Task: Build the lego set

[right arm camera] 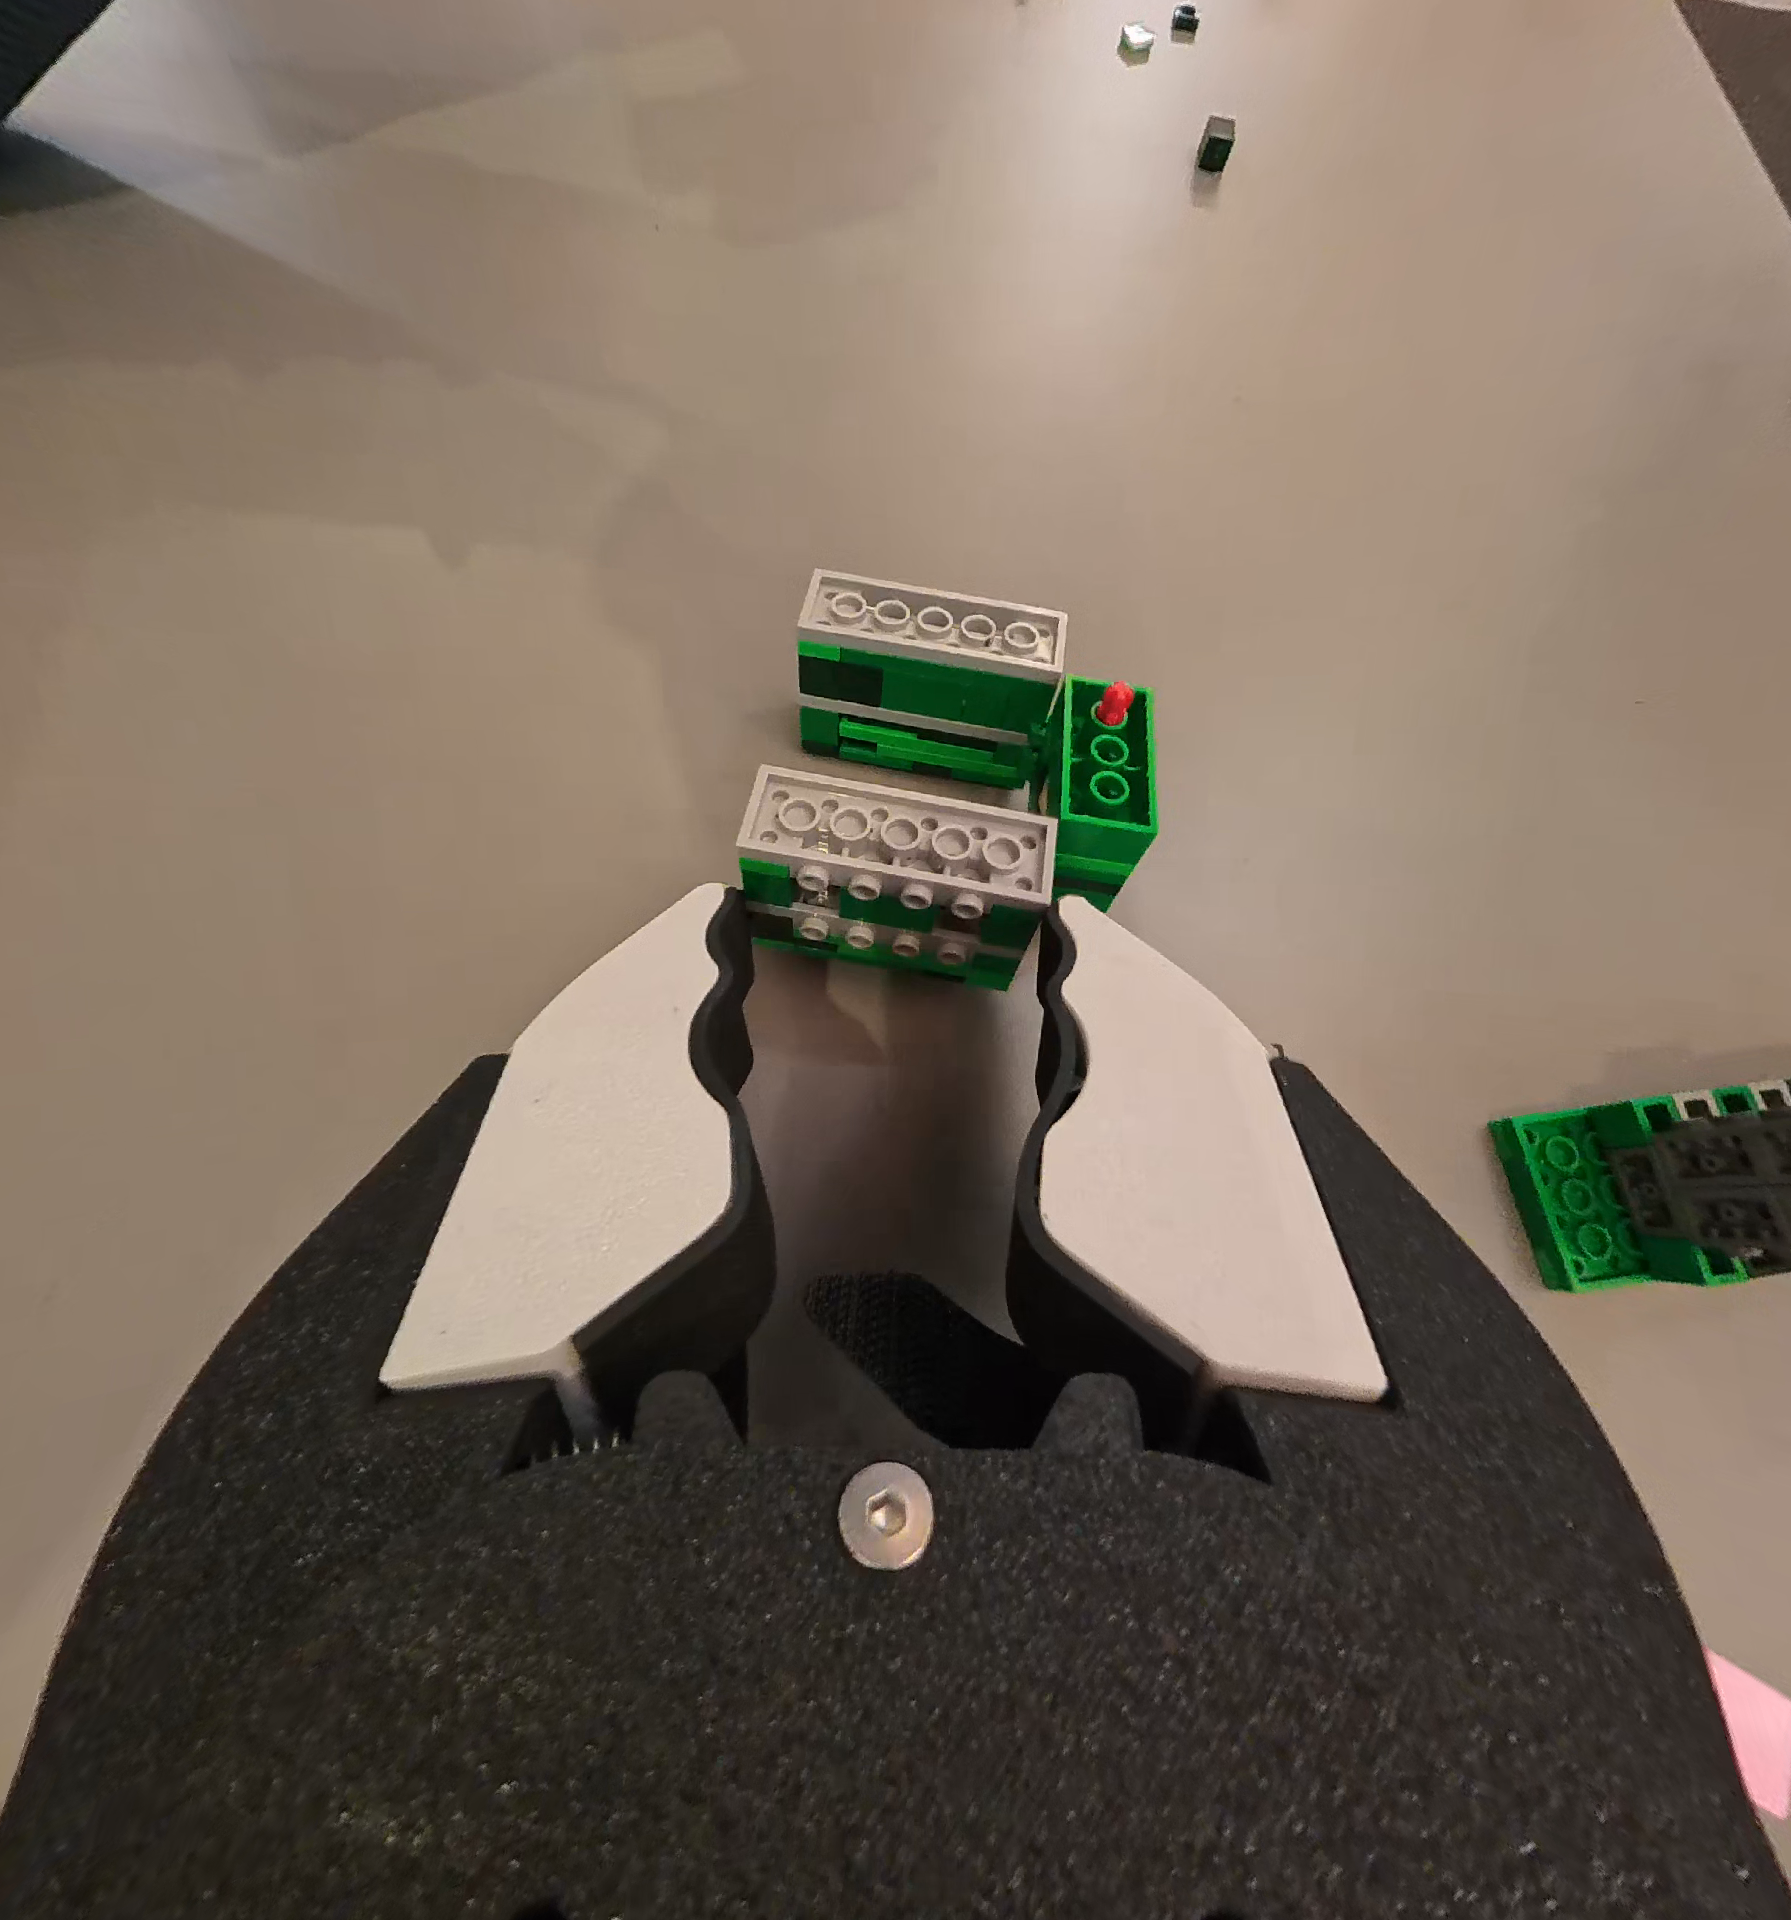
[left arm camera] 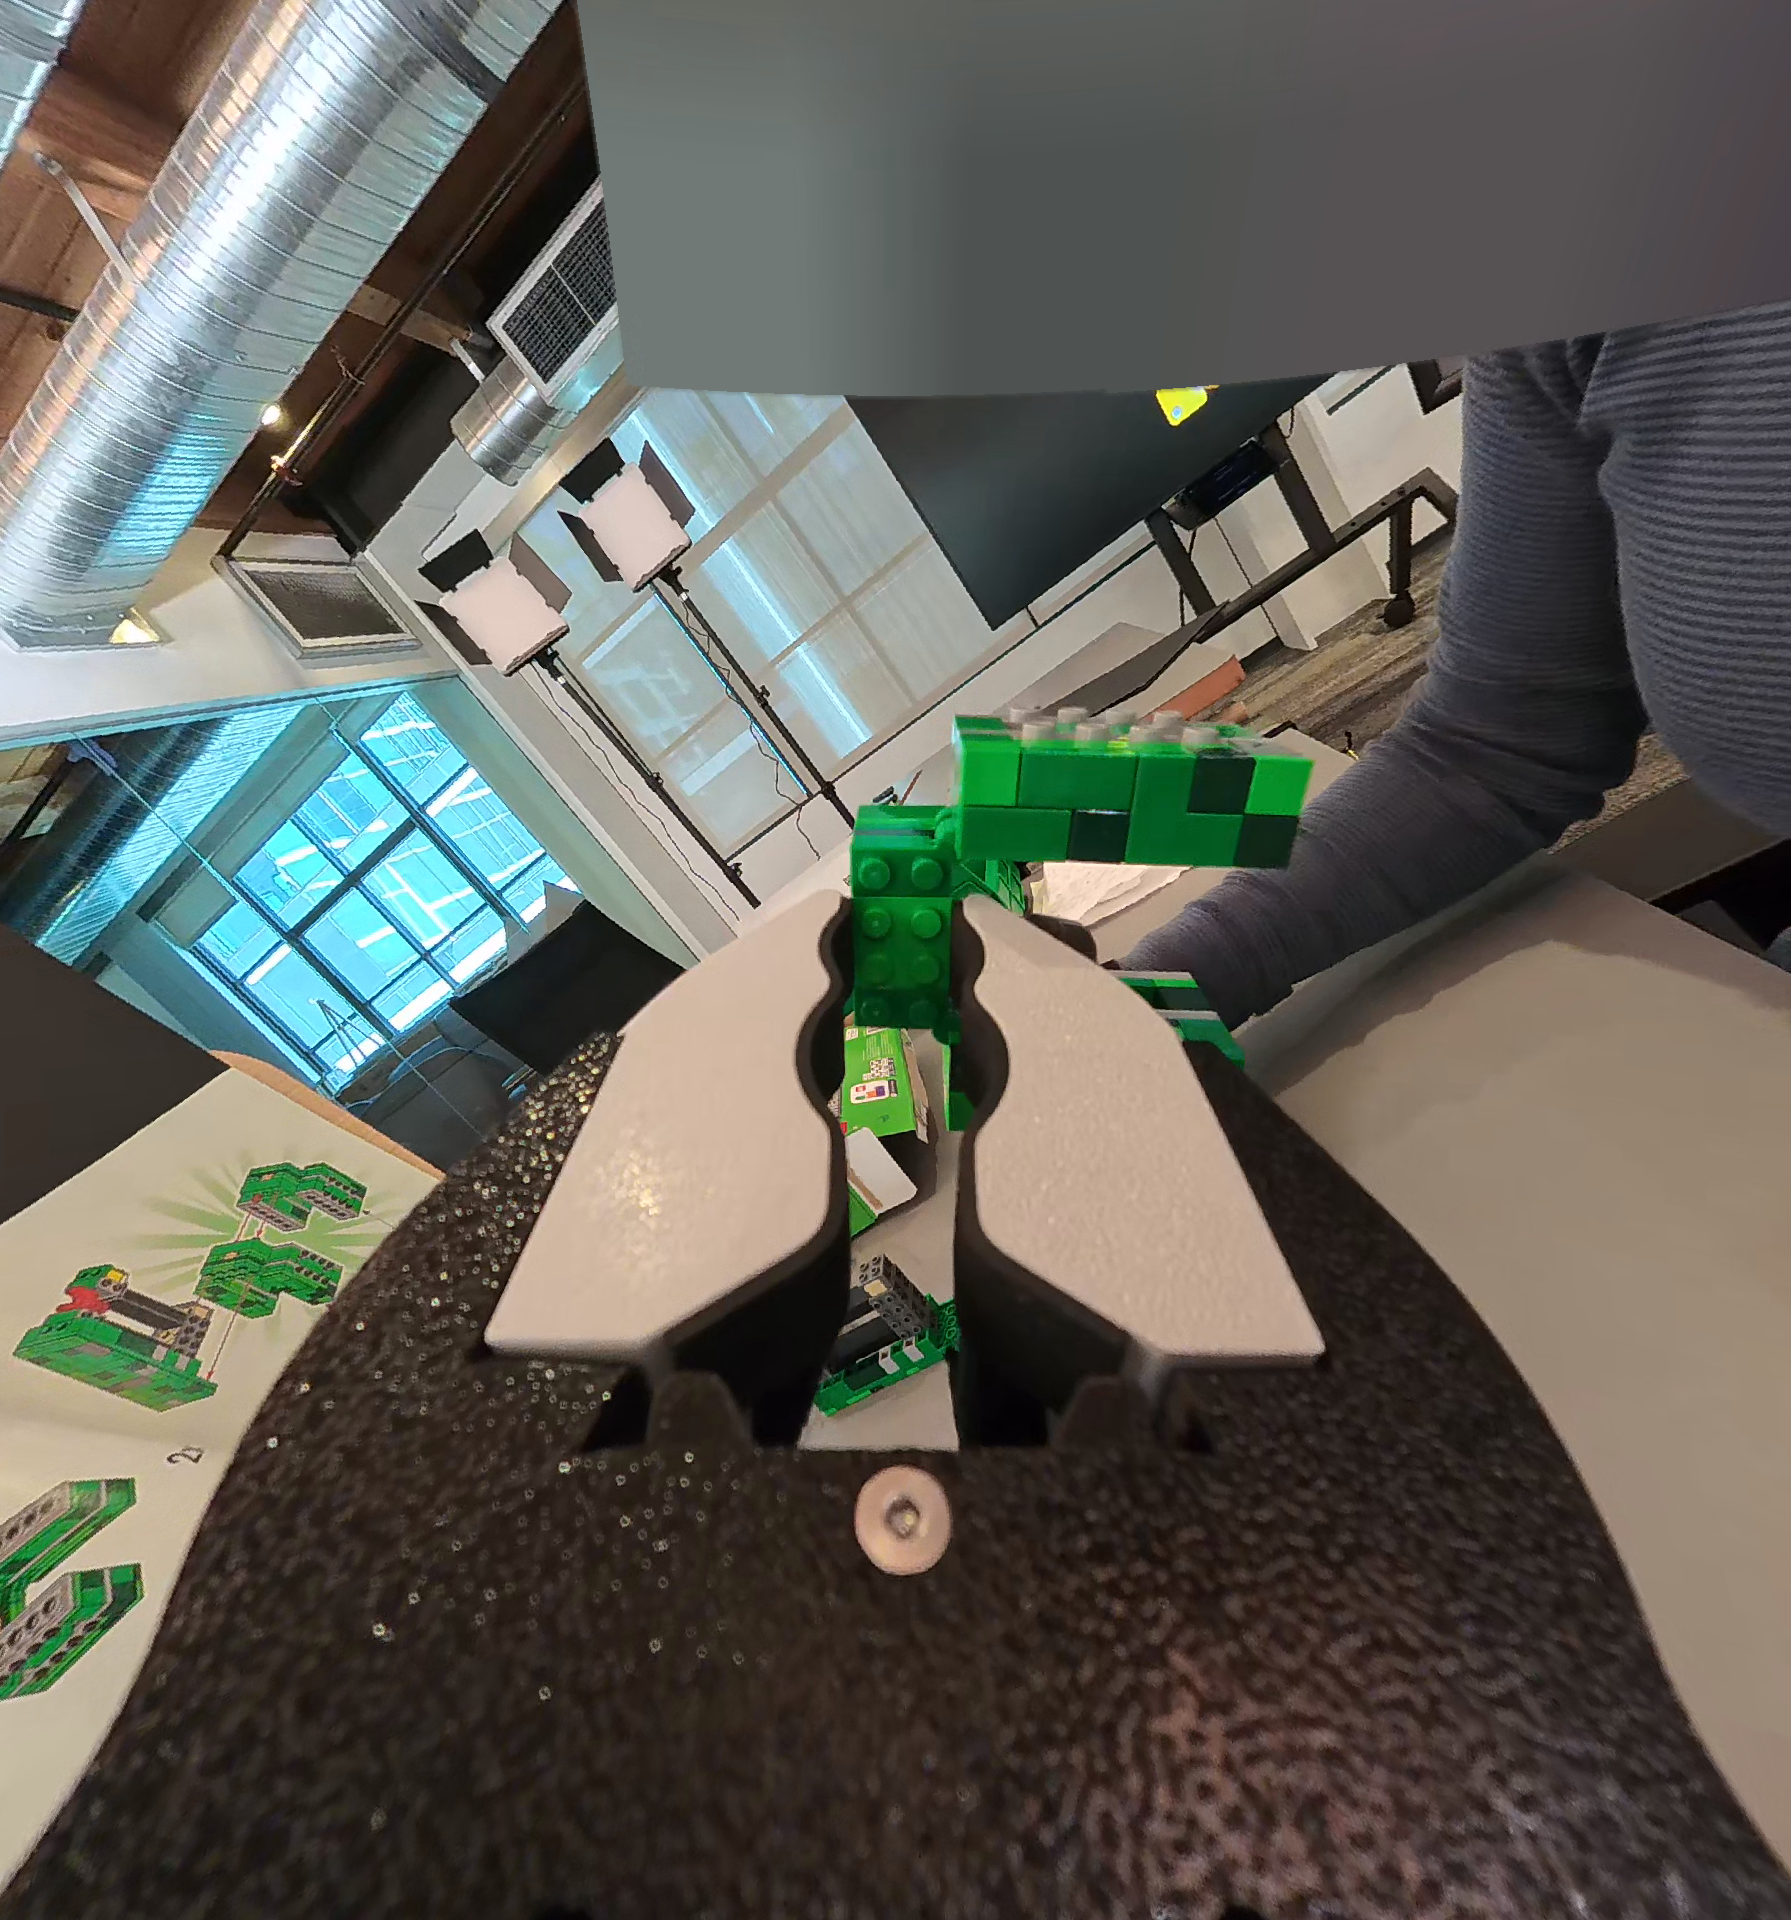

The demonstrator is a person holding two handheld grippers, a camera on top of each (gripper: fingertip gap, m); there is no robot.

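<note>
In the left wrist view my left gripper [left arm camera: 901, 961] is shut on the studded green stem of a lego figure [left arm camera: 1130, 800], held up in the air. Its blocky green head with grey studs sticks out to the right. In the right wrist view my right gripper [right arm camera: 896, 920] points down at the grey table [right arm camera: 351, 520]. Its fingertips [right arm camera: 727, 920] touch both ends of a green and grey lego block [right arm camera: 896, 883]. Just beyond it lies a second similar block [right arm camera: 922, 675], joined to a green brick with a red pin [right arm camera: 1109, 769].
An instruction sheet [left arm camera: 91, 1351] lies at the left. A person's sleeved arm [left arm camera: 1493, 779] reaches in from the right. A green base with dark grey plates [right arm camera: 1680, 1184] lies at the right, small loose pieces [right arm camera: 1218, 140] lie far off, and a pink note [right arm camera: 1753, 1745] is near. Spacing between my two grippers at the tips: around 25 cm. To the pink note [right arm camera: 1753, 1745]: right tips about 15 cm, left tips about 35 cm.
</note>
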